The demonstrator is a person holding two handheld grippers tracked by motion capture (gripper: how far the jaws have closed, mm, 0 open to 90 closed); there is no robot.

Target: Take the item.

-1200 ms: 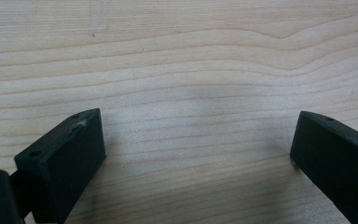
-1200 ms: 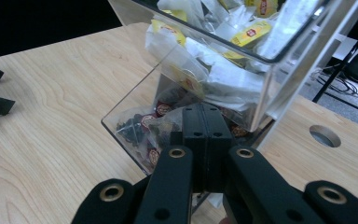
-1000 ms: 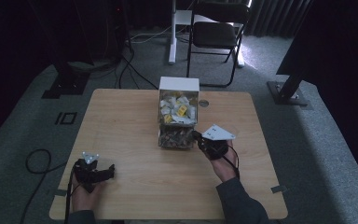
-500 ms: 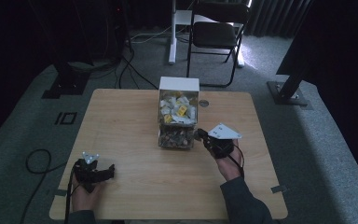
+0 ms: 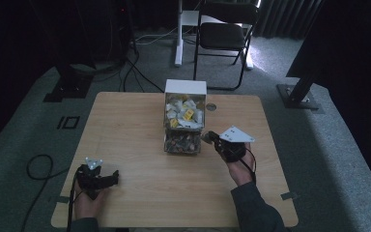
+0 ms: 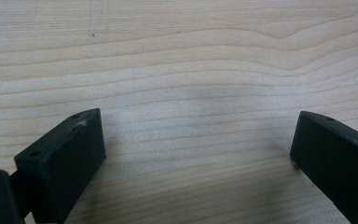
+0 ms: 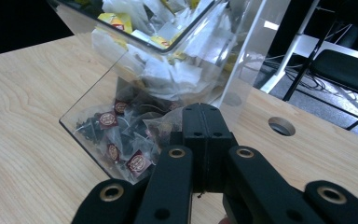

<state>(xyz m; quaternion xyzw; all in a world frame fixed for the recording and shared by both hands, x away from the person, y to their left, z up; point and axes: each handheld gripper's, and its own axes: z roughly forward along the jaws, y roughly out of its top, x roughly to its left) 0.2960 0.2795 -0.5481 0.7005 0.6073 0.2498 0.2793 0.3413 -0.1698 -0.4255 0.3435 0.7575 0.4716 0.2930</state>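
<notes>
a clear plastic two-tier dispenser box (image 5: pixel 184 123) stands near the middle of the pale wooden table (image 5: pixel 125 125), slightly toward its far edge, with a white back panel. its upper bin holds white and yellow paper sachets (image 5: pixel 183 110); its lower bin, open toward the person, holds small clear packets with dark red round labels (image 7: pixel 121 135). in the right gripper view the lower bin's slanted clear wall rises just ahead of the jaws, and the labelled packets lie heaped behind it.

the right gripper (image 5: pixel 211 138) sits at the lower bin's right front corner, its tip touching or just short of the box; which one cannot be told from the high view. its two black jaws are pressed flat together in the right gripper view (image 7: pixel 207 135), with no gap between them. a thin clear packet edge seems to lie right at the jaw tips, but whether it is pinched cannot be told. a grey three-cornered plate (image 5: pixel 236 135) rides on top of this gripper, and the person's right hand (image 5: pixel 240 169) holds it from behind.

the left gripper (image 5: pixel 107 179) rests well apart from the box, near the table's near left corner, held by the left hand (image 5: pixel 88 203). its jaws are spread wide over bare wood grain (image 6: pixel 191 93), with nothing between them.

a round hole (image 5: pixel 211 106) is cut in the tabletop just right of the box. beyond the table stands a black folding chair (image 5: pixel 224 36) on grey carpet.
</notes>
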